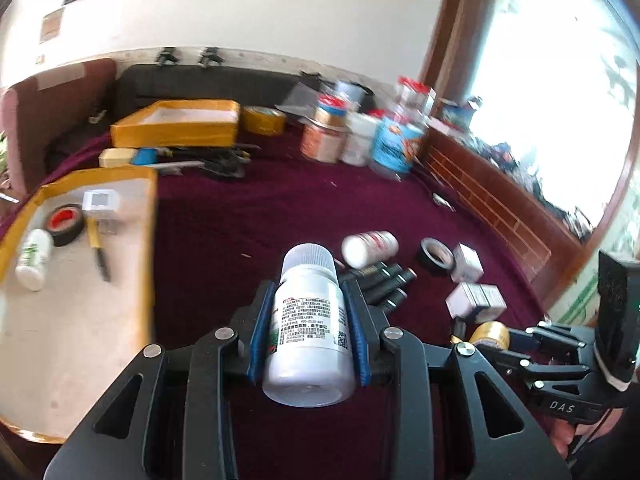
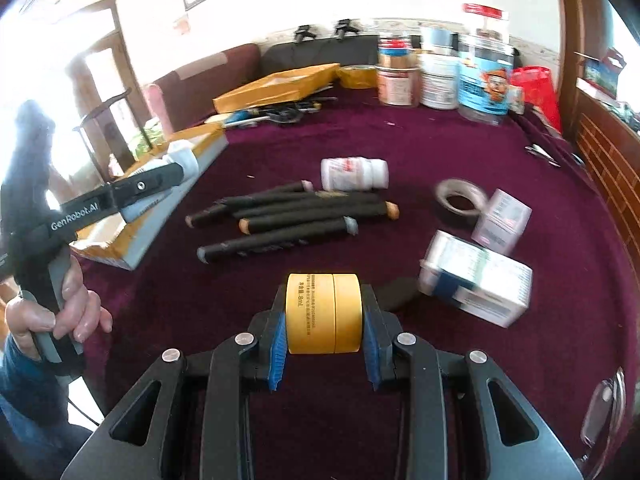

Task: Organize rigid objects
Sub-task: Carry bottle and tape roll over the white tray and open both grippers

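Observation:
My left gripper (image 1: 308, 294) is shut on a white pill bottle (image 1: 308, 320), cap pointing away, above the maroon cloth beside a yellow-edged tray (image 1: 154, 240). The right wrist view shows that same left gripper (image 2: 170, 174) over the tray's edge (image 2: 132, 248). My right gripper (image 2: 324, 300) is shut on a yellow cylindrical container (image 2: 324, 314) lying sideways between its blue pads. On the cloth lie several black rods (image 2: 280, 220), another white bottle (image 2: 354, 174), a tape roll (image 2: 460, 200) and two small boxes (image 2: 502, 216) (image 2: 476, 280).
The tray holds a white bottle (image 1: 34, 260), black tape (image 1: 66, 218), a white box (image 1: 100, 200) and a yellow-handled tool (image 1: 98, 248). A second yellow tray (image 1: 176, 128) and several cans (image 2: 440, 76) stand at the back. A wooden rail (image 1: 492, 204) borders the right. A hand (image 2: 72, 312) grips the left handle.

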`<state>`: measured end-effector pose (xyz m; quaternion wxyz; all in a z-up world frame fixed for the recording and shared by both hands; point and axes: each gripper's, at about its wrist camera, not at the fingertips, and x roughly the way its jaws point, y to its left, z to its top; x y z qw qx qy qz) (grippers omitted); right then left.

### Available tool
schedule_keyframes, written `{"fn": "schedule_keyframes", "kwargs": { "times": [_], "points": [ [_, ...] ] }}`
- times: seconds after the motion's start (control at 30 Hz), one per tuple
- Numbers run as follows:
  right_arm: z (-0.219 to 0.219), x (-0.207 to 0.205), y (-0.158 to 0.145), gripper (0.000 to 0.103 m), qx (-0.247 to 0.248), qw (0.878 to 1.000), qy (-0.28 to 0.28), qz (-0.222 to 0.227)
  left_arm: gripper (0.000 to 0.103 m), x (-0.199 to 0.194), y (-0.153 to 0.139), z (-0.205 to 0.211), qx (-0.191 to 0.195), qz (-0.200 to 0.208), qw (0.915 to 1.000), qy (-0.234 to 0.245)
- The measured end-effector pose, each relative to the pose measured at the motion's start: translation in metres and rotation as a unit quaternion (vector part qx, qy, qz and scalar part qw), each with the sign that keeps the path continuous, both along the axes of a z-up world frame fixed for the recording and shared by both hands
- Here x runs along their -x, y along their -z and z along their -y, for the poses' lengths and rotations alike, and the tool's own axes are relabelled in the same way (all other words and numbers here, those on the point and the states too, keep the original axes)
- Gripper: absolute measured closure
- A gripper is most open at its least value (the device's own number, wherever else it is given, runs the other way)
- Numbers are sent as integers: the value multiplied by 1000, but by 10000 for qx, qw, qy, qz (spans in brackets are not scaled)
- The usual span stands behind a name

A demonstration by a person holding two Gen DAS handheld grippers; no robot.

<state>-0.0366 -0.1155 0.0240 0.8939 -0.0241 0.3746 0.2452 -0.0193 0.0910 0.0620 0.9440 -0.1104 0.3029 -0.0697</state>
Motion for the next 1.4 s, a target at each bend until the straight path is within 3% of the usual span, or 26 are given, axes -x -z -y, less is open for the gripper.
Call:
{"fn": "schedule_keyframes", "kwargs": {
  "times": [0.33, 0.5, 0.67, 0.97, 1.4],
  "points": [
    [-86, -12, -33, 74, -240, 9956, -906, 37, 71, 29, -22, -99, 174, 156, 9945, -1022],
    [-134, -24, -36, 74, -352, 9900, -1334, -297, 71, 39, -14, -152, 188, -40, 9870, -1595],
    [-186, -28, -40, 74, -280, 9842, -1728, -272, 71, 39, 4, -180, 184, -333, 9811, -1897],
    [-268, -53, -11, 74, 54, 9782, -1961, -686, 71, 29, 20, -189, 176, -711, 9790, -1905],
    [-320, -93, 11, 74, 432, 9777, -1676, -1192, 71, 21, 40, -204, 291, -1111, 9728, -2012]
  ]
}}
